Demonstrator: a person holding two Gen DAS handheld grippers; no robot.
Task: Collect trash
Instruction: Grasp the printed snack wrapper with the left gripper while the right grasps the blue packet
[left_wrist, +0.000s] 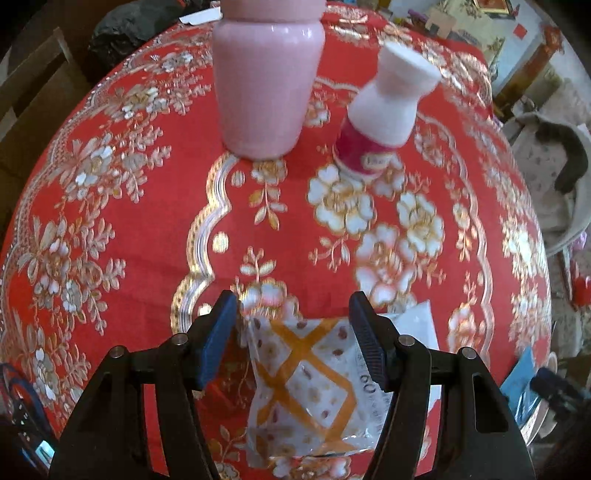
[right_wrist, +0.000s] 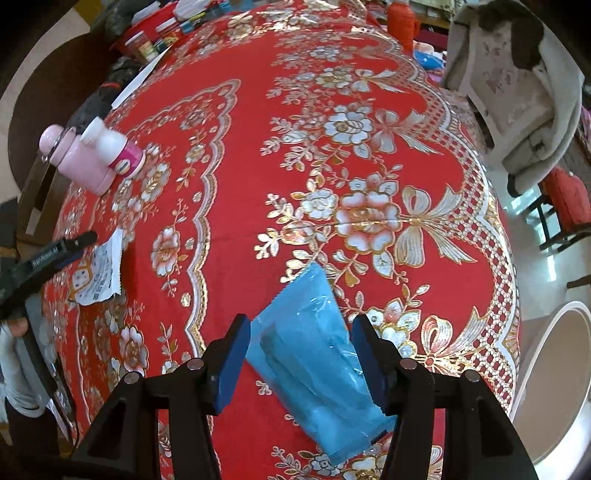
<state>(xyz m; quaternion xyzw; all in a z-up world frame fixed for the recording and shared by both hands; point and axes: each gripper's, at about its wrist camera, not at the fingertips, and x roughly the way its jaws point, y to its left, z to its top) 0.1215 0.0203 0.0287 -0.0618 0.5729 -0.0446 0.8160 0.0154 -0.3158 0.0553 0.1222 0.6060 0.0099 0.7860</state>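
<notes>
A clear snack wrapper with orange stripes (left_wrist: 310, 384) lies flat on the red flowered tablecloth (left_wrist: 147, 221). My left gripper (left_wrist: 293, 314) is open, its jaws either side of the wrapper's far end. The wrapper also shows in the right wrist view (right_wrist: 98, 273) with the left gripper (right_wrist: 55, 251) over it. A blue plastic wrapper (right_wrist: 314, 354) lies on the cloth near the front edge. My right gripper (right_wrist: 301, 336) is open, its jaws straddling the blue wrapper without closing on it.
A pink flask (left_wrist: 266, 85) and a small white bottle with a magenta label (left_wrist: 380, 114) stand beyond the left gripper. A white bin rim (right_wrist: 554, 369) sits off the table's right edge. A chair draped with grey clothing (right_wrist: 517, 92) stands at the far right.
</notes>
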